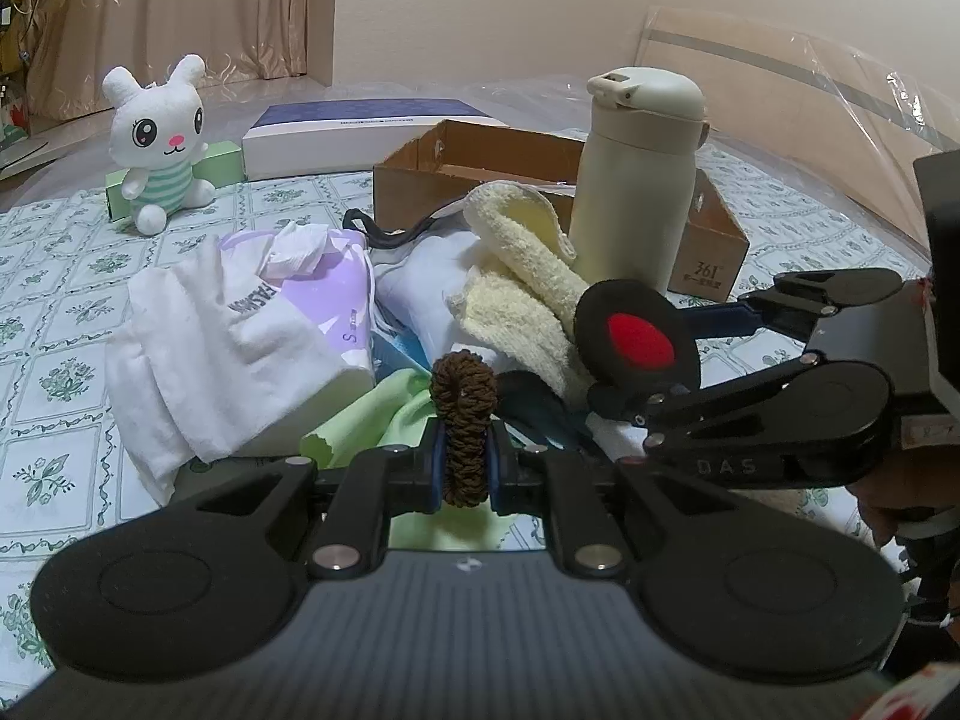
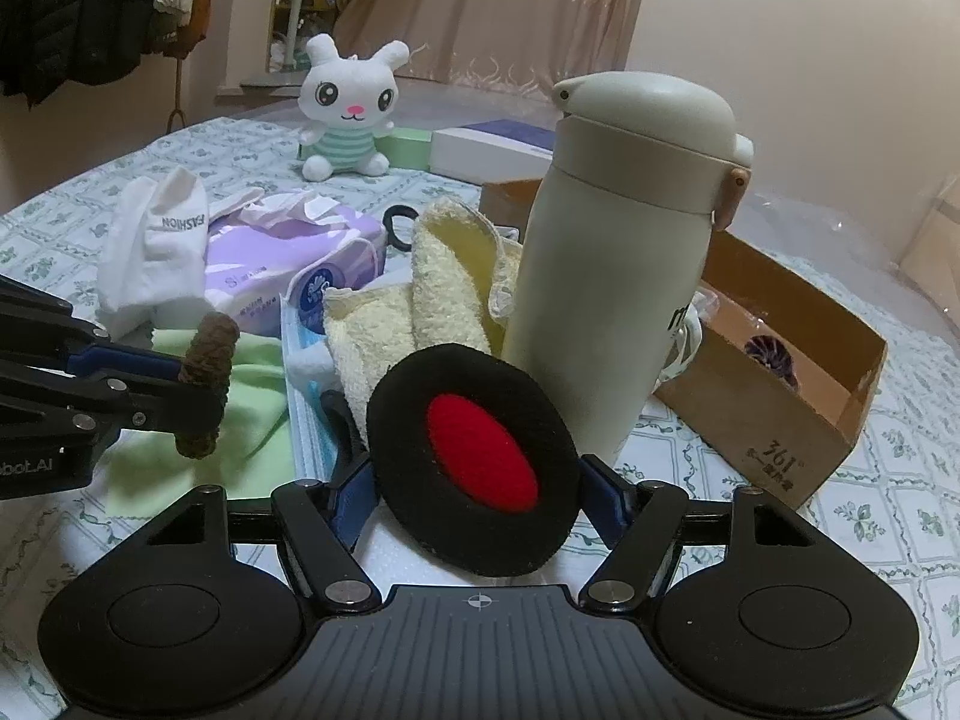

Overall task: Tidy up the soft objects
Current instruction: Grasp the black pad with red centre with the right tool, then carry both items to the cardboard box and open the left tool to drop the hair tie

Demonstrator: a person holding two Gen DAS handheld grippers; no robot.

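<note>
My left gripper (image 1: pixel 465 468) is shut on a brown hair scrunchie (image 1: pixel 463 414), held above a green cloth (image 1: pixel 384 414); the scrunchie also shows in the right wrist view (image 2: pixel 204 384). My right gripper (image 2: pixel 480 498) is shut on a black round pad with a red centre (image 2: pixel 480 456), which also shows in the left wrist view (image 1: pixel 639 339). A pile lies ahead: cream towel (image 1: pixel 528 288), white sock (image 1: pixel 198 360), purple tissue pack (image 1: pixel 324 300), blue face mask (image 2: pixel 303 414). An open cardboard box (image 1: pixel 714 240) stands behind.
A cream thermos bottle (image 2: pixel 606 276) stands upright beside the box, close to the pad. A white plush rabbit (image 1: pixel 159 138) sits at the far left by a green box (image 1: pixel 222 165) and a white-and-blue flat box (image 1: pixel 360 132). A black hair tie (image 2: pixel 399 225) lies behind the towel.
</note>
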